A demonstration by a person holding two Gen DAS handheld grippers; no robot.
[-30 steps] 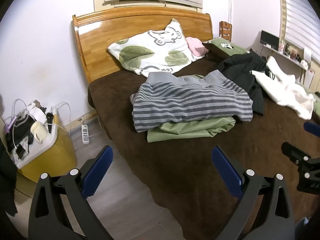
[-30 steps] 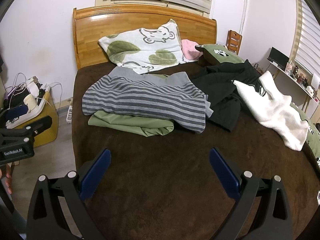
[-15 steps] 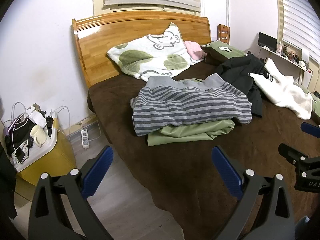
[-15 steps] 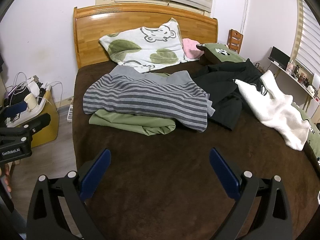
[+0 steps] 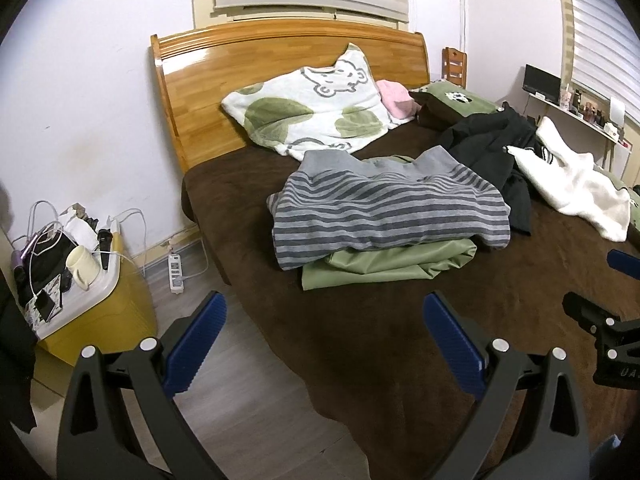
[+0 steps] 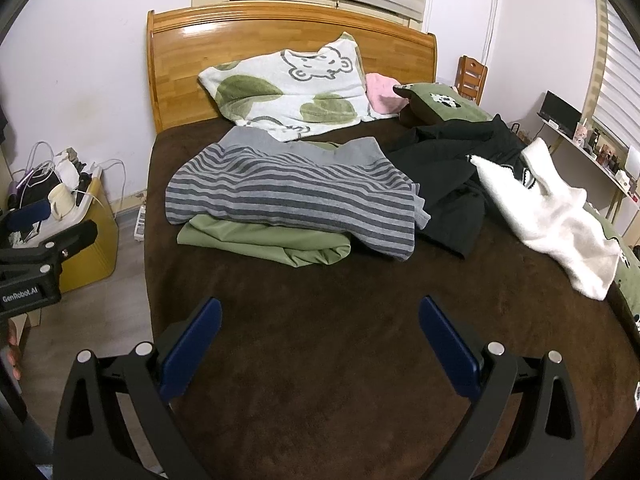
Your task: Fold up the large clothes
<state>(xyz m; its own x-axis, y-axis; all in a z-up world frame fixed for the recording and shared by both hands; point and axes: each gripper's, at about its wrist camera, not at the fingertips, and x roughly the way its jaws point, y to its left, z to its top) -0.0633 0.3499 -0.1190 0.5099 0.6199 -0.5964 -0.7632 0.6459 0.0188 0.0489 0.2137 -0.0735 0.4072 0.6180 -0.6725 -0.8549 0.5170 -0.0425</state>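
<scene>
A folded grey striped garment (image 5: 384, 210) (image 6: 296, 196) lies on a folded green garment (image 5: 384, 266) (image 6: 264, 242) on the brown bed (image 5: 360, 344) (image 6: 340, 360). To their right lie a crumpled black garment (image 5: 496, 148) (image 6: 452, 168) and a white fleece garment (image 5: 576, 180) (image 6: 548, 216). My left gripper (image 5: 324, 332) is open and empty, over the bed's left edge. My right gripper (image 6: 320, 332) is open and empty, above the bare front of the bed. Each gripper shows at the edge of the other's view.
A bear-print blanket (image 6: 288, 88), a pink item (image 6: 382, 94) and a green pillow (image 6: 440, 104) lie by the wooden headboard (image 6: 240, 36). A yellow box (image 5: 92, 300) with a mug and cables stands left of the bed. A shelf (image 6: 592, 156) runs along the right wall.
Both views have shifted slightly, so the clothes sit a little lower and further right in frame. Both grippers stay open and the clothes have not moved.
</scene>
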